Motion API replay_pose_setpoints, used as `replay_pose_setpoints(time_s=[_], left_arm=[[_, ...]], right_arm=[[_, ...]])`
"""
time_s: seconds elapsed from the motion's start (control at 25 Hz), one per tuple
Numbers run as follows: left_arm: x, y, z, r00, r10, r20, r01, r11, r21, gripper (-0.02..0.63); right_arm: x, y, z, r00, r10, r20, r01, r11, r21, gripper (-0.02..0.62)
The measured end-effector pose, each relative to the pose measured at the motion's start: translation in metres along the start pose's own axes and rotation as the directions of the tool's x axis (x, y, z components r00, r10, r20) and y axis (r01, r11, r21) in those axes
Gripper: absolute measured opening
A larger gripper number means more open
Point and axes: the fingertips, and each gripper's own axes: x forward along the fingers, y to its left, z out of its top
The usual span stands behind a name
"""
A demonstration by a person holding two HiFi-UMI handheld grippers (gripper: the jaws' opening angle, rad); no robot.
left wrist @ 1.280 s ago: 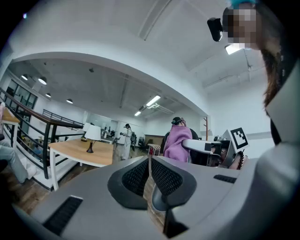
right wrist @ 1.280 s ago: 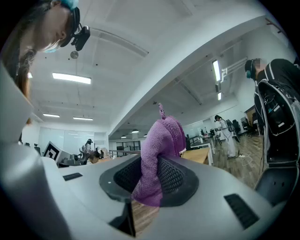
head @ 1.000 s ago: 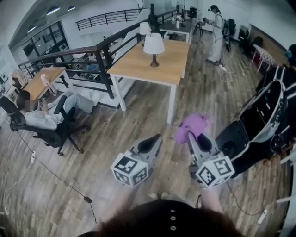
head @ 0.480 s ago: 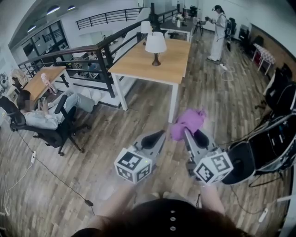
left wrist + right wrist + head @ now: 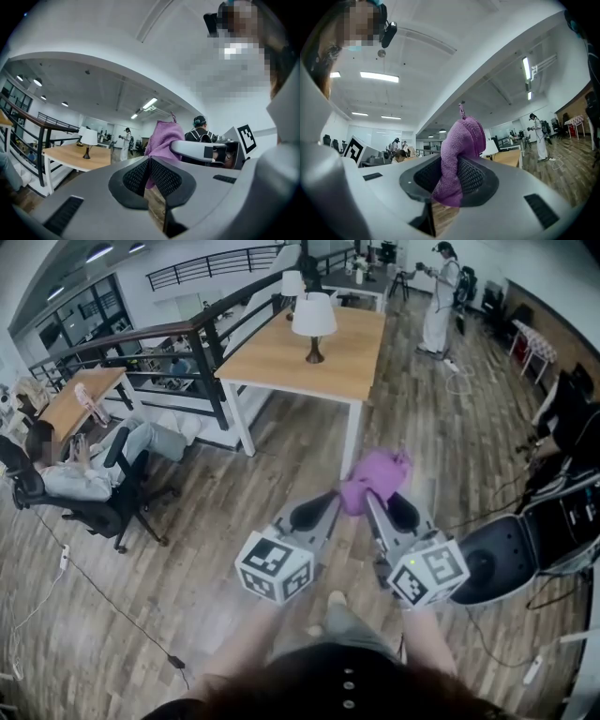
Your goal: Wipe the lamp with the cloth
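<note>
A white-shaded lamp (image 5: pixel 313 322) on a dark base stands on a wooden table (image 5: pixel 281 367), well ahead of me. My right gripper (image 5: pixel 382 495) is shut on a purple cloth (image 5: pixel 372 480), bunched and sticking up past the jaws; the right gripper view shows the purple cloth (image 5: pixel 458 154) pinched between the pads. My left gripper (image 5: pixel 314 512) is held beside it with its jaws shut and nothing between them. In the left gripper view the cloth (image 5: pixel 162 140) rises behind the shut left gripper (image 5: pixel 149 171), and the lamp (image 5: pixel 87 138) is far off at left.
A black railing (image 5: pixel 159 352) runs left of the table. A seated person (image 5: pixel 84 470) in an office chair is at left, another person (image 5: pixel 438 296) stands far back. Black chairs and cables (image 5: pixel 534 521) crowd the right side. A second lamp (image 5: pixel 292 285) stands farther back.
Both grippers have drifted up and slightly left with the cloth, closing toward the table; the view has advanced a little, and the right-hand chairs have shifted in frame.
</note>
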Motion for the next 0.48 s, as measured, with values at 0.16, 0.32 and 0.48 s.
replay_pose_setpoints(time_s=[0.16,0.32,0.48], left_arm=[[0.020,0.020,-0.005,0.999,0.043,-0.010,-0.042,0.999,0.028,0.014],[0.052,0.047,-0.009,1.000,0.024,-0.013,-0.024,0.999,0.022,0.014],[0.091,0.081,0.000,1.000,0.016,0.004,-0.016,1.000,0.005,0.012]], right_arm=[[0.017,-0.017,-0.015,1.000,-0.018,-0.017,0.018,0.999,0.042,0.098],[0.051,-0.048,-0.024,1.000,-0.018,-0.020,0.019,1.000,0.025,0.098],[0.092,-0.082,-0.021,1.000,-0.010,-0.014,0.010,1.000,0.006,0.098]])
